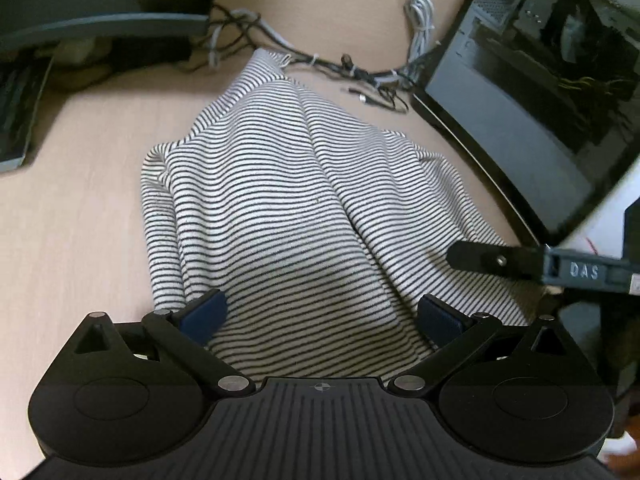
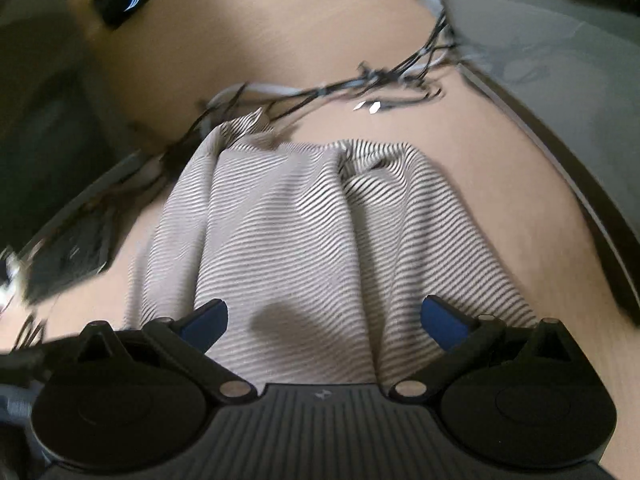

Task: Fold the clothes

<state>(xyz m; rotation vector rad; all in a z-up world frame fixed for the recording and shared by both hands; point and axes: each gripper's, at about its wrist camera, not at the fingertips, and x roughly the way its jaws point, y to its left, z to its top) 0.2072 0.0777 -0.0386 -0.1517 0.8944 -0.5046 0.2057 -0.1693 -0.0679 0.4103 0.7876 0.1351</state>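
Surface: I see a pale wood-grain desk, bare to the left of the cloth.
Garment: my striped black-and-white top lies rumpled in the middle of the desk, with long ridges running away from me and its near edge under both tools.
Left gripper: I have its blue pads spread wide above the near hem, gripping nothing.
Right gripper: it is equally wide over the same cloth and empty; this view is motion-blurred. Its black finger reaches in from the right in the left wrist view.
Far edge: I see a tangle of cables just beyond the top.
Right side: an open computer case stands near the cloth.
Left side: a dark monitor base sits at the back corner.
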